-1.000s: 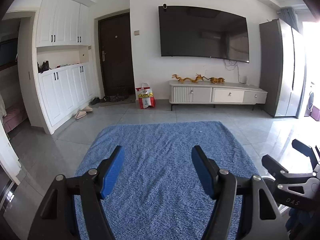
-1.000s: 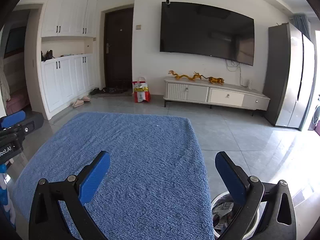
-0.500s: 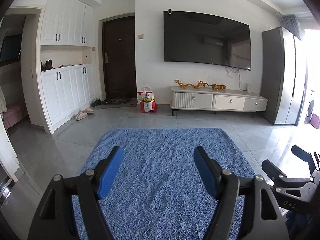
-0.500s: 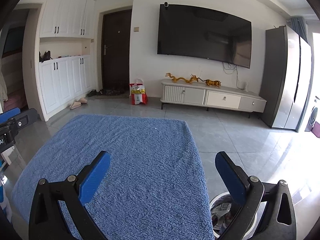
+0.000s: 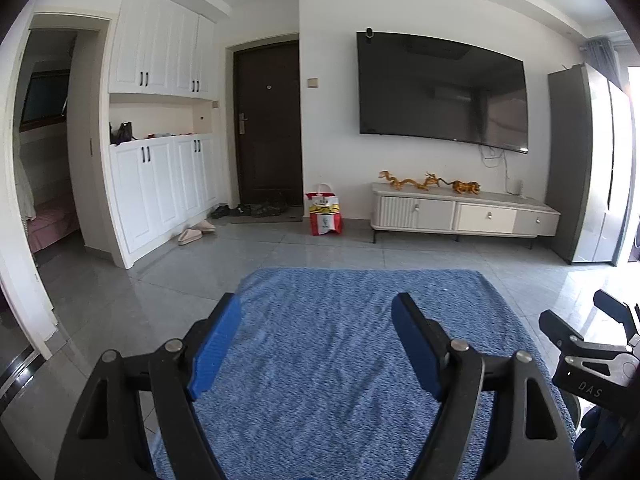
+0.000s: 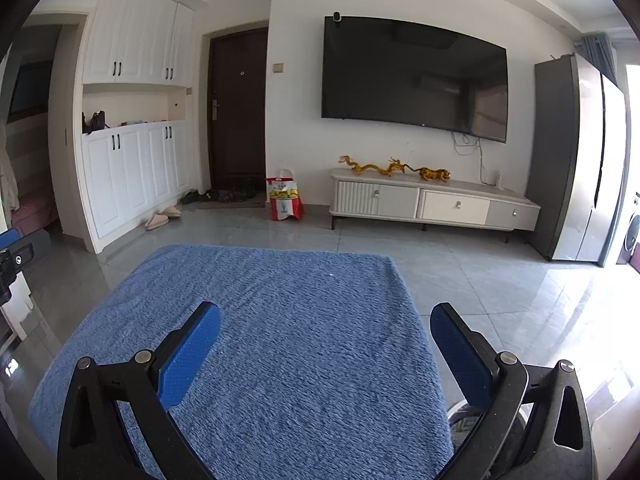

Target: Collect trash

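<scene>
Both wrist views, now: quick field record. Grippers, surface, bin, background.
left gripper: jaws opening, nothing between them
right gripper: open, empty
surface: blue towel-like cloth, no trash visible on it
bin: white-rimmed trash bin at the cloth's right edge, mostly hidden by the right gripper
background: TV, white TV cabinet, red bag on the floor

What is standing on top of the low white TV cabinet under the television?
On the TV cabinet stand golden dragon figurines and a golden tiger-like figurine. Near its right end a small white object stands by hanging cables; what it is cannot be told. The drawers are closed, hiding their contents.
</scene>
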The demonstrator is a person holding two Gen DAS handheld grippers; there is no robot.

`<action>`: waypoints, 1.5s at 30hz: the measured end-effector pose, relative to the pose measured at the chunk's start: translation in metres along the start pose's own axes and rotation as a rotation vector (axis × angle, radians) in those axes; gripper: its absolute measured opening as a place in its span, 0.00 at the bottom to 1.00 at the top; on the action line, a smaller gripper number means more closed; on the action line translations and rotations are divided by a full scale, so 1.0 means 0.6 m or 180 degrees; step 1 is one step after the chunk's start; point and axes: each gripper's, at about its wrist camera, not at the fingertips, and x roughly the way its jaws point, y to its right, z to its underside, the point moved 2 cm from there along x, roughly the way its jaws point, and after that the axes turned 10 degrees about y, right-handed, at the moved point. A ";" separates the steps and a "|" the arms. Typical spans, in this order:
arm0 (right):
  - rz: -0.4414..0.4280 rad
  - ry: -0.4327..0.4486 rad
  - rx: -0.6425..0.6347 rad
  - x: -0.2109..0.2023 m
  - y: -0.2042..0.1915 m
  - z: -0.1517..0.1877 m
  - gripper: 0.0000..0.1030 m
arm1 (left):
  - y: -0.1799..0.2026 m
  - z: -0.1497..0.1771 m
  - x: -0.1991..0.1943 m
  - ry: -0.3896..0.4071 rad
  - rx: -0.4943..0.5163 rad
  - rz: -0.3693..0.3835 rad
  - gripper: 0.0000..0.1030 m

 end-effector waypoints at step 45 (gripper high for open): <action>-0.0175 0.0132 -0.0078 -0.039 0.015 0.003 1.00 | 0.011 0.004 -0.042 0.0222 0.0061 -0.0296 0.76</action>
